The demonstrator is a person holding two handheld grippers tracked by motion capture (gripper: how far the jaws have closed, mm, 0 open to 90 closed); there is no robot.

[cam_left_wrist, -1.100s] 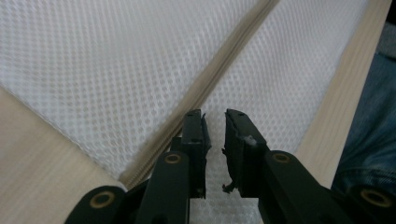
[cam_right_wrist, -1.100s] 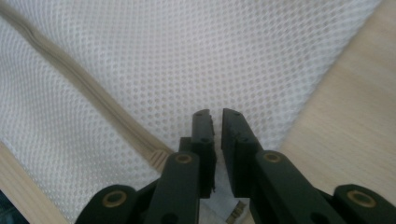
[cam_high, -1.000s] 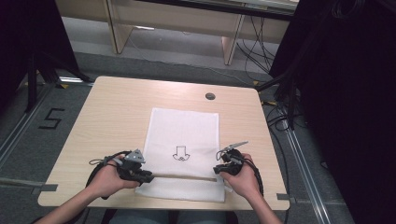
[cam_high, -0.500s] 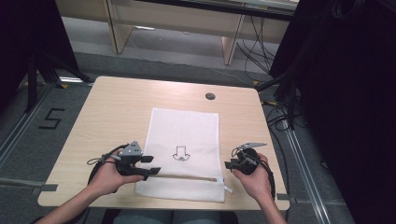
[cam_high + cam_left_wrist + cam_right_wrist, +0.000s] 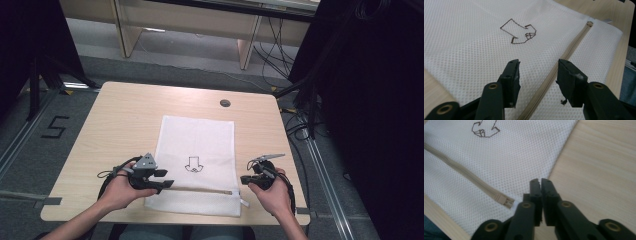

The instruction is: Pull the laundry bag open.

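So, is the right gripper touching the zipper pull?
Apart. The right gripper view shows the shut right gripper beside the zipper pull, with mesh between them.

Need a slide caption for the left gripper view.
Left gripper, jaws open, straddling the beige zipper of a white mesh laundry bag with a drawn arrow.

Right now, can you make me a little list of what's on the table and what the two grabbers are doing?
table: wooden table, round hole near the far edge
bag: white mesh bag lying flat, arrow drawing on it
zipper: beige zipper across the bag's near end
left gripper: jaws open, astride the zipper, have just been closing a little
right gripper: jaws shut, empty, at the bag's edge by the zipper end
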